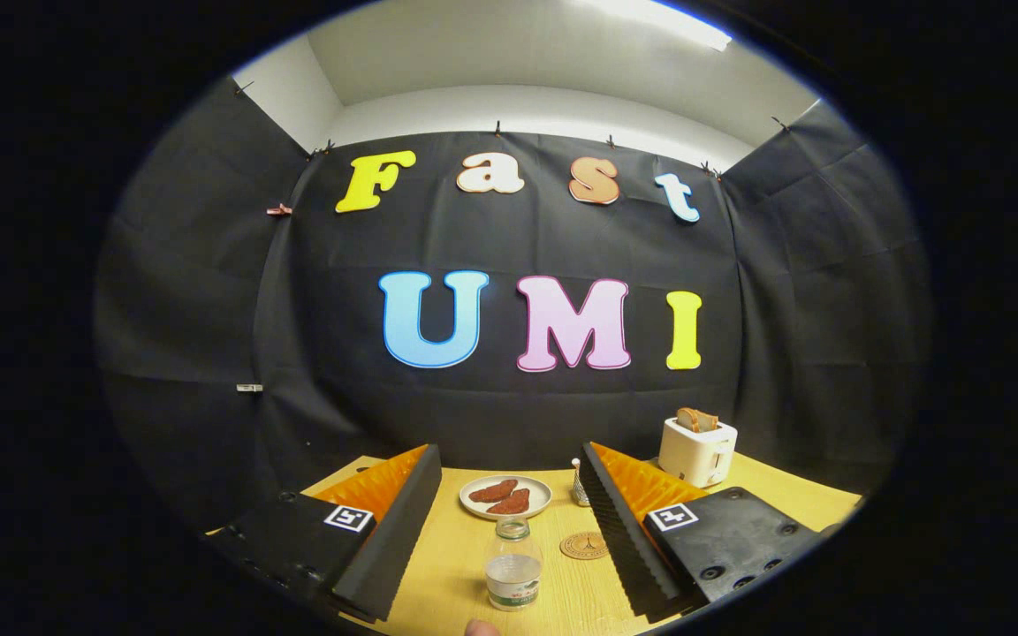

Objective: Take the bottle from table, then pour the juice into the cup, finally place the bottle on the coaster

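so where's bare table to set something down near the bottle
Bare wood lies on either side of the bottle, inside the open gripper, and between the bottle and plate. It is crowded ahead: plate, coaster and a small cup-like thing sit close together, toaster beyond.

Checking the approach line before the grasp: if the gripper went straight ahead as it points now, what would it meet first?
Probably the bottle, standing upright between the open fingers of the gripper. Beyond it lies the plate; the coaster sits slightly off line.
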A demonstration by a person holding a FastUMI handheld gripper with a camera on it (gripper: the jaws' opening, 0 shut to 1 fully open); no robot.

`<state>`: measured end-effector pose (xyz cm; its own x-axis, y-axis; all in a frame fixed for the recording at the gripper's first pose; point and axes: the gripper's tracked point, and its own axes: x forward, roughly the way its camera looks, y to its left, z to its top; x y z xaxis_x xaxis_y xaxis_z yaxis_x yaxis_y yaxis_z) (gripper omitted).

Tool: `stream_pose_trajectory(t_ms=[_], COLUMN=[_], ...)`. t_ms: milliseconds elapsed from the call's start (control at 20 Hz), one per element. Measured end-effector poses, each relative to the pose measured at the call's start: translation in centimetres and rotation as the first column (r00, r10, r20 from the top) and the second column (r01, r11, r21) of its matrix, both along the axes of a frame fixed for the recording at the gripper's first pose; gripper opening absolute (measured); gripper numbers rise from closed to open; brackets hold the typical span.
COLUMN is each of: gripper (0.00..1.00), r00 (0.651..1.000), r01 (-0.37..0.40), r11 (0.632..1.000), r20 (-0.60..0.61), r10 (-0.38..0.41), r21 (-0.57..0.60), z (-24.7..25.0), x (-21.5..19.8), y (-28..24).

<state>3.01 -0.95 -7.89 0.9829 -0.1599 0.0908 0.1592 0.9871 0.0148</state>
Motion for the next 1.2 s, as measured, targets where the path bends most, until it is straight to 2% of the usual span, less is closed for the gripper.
stream_pose_trajectory(t_ms=[250,700,900,1200], gripper=[0.96,0.96,0.96,0.97], r00=[1.0,0.994,0.991,0.986], r01=[0.015,0.035,0.046,0.049], r11=[1.0,0.999,0.999,0.999], r20=[-0.004,-0.101,-0.13,-0.158], r10=[-0.015,-0.036,-0.044,-0.047], r21=[0.016,-0.016,0.017,0.006], z=[-3.3,-13.1,-17.0,-21.0], x=[0.7,1.8,2.9,4.7], y=[-0.6,-0.6,-0.7,-0.5])
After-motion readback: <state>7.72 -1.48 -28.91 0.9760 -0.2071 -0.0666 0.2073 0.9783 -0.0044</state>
